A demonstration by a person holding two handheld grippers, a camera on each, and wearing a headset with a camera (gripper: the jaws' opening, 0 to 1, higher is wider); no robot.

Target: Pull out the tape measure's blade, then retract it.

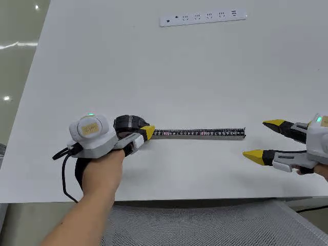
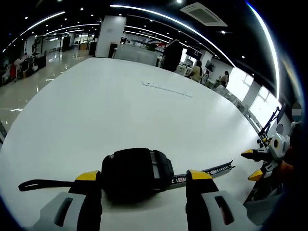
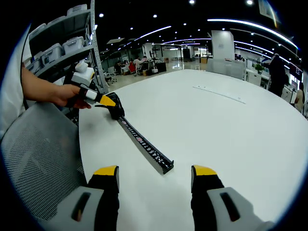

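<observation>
White tabletop (image 1: 154, 66) in a bright open-plan office, with a power strip (image 1: 203, 18) lying at its far side. At near left, the left gripper (image 2: 143, 177) clamps the black tape measure (image 1: 130, 123) between its yellow-tipped jaws, the case resting on the tabletop. Its blade (image 1: 200, 133) lies drawn out flat toward the right. At near right, the right gripper (image 1: 263, 139) is held with jaws spread wide, just beyond the blade's end and apart from it.
</observation>
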